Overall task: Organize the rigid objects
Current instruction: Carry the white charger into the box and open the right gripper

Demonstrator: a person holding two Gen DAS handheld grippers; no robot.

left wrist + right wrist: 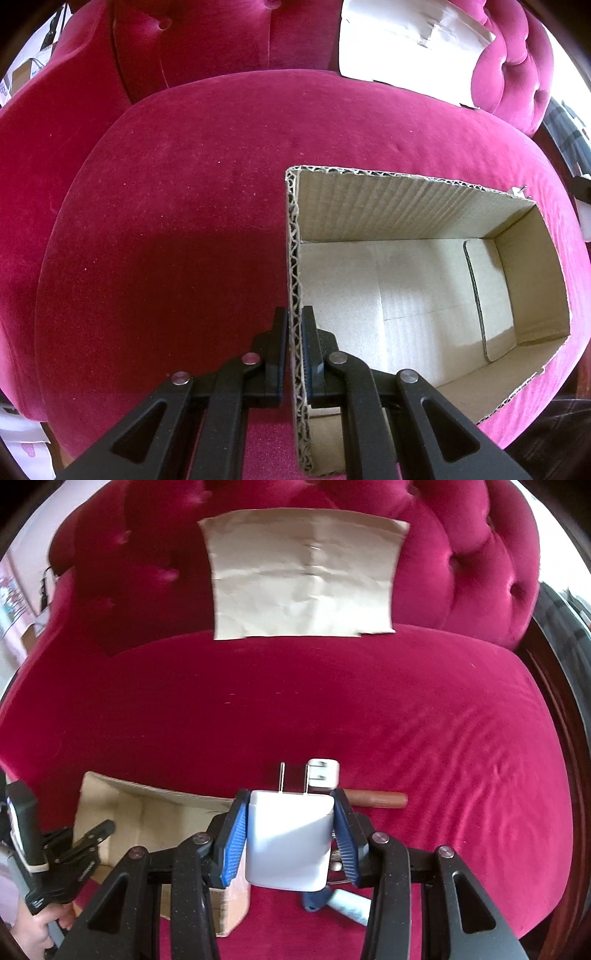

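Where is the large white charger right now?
In the right wrist view, the large white charger sits clamped in the right tool, above the sofa seat, just right of the cardboard box.

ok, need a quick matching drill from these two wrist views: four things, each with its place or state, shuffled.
1. open brown cardboard box
2. large white two-prong charger
3. small white plug adapter
4. brown cylindrical stick

A. lying on the red velvet cushion, partly behind the right gripper
B. wall pinched by the left gripper
C. clamped between blue pads
D. resting on the cushion beyond the held charger

Pairs: 1-B, 2-C, 3-D, 4-A
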